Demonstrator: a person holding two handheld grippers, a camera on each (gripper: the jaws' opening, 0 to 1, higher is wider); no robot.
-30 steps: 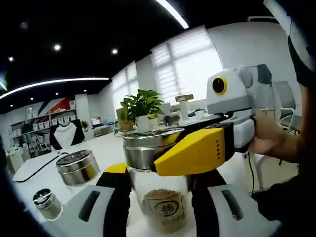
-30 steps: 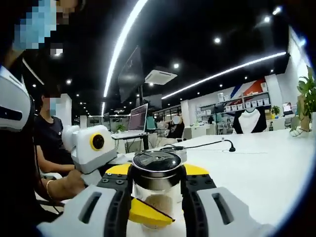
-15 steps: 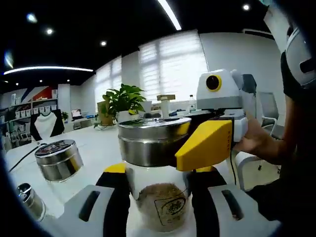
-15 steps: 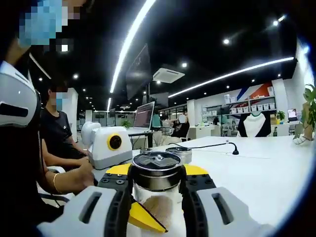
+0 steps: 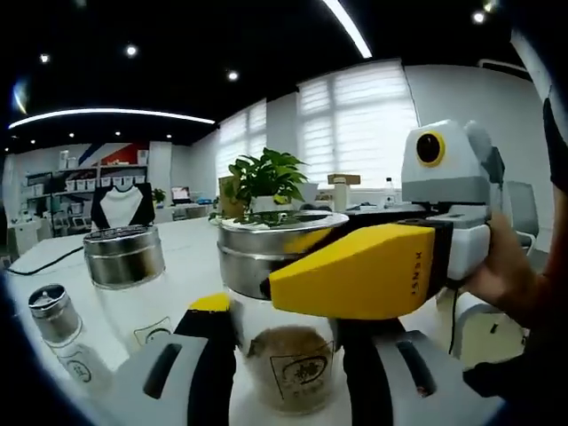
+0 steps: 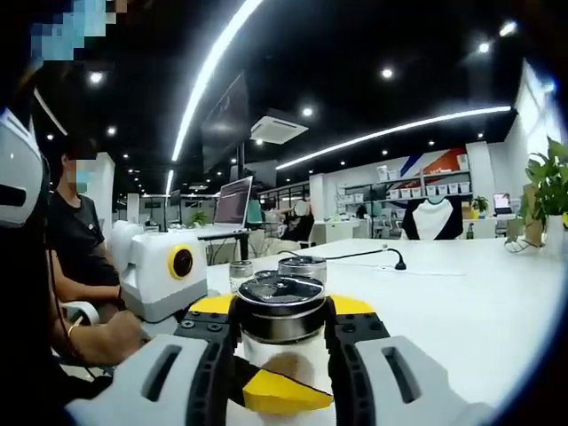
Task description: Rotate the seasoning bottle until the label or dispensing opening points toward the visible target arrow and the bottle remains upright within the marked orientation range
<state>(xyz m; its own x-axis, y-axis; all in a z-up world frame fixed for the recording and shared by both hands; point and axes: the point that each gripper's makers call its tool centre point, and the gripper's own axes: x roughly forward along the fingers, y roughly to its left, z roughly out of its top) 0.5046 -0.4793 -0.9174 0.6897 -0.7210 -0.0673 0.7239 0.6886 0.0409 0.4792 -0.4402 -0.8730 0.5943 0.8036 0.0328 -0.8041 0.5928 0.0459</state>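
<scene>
1. The seasoning bottle [image 5: 284, 342] stands upright on the white table [image 5: 191, 266], its long axis vertical — the turn has to go around that axis.
2. In the left gripper view, the left gripper [image 5: 286, 377] has its jaws closed against the glass body low down, one on each side.
3. The right gripper [image 6: 280, 351] comes in from the opposite side, its jaws clamped higher up just under the metal lid [image 6: 280, 306].
4. The label [image 5: 300, 373] faces the left gripper's camera; no target arrow is visible, so the remaining rotation cannot be judged.
5. Two other jars [image 5: 127, 257] stand beside it, apart.
</scene>
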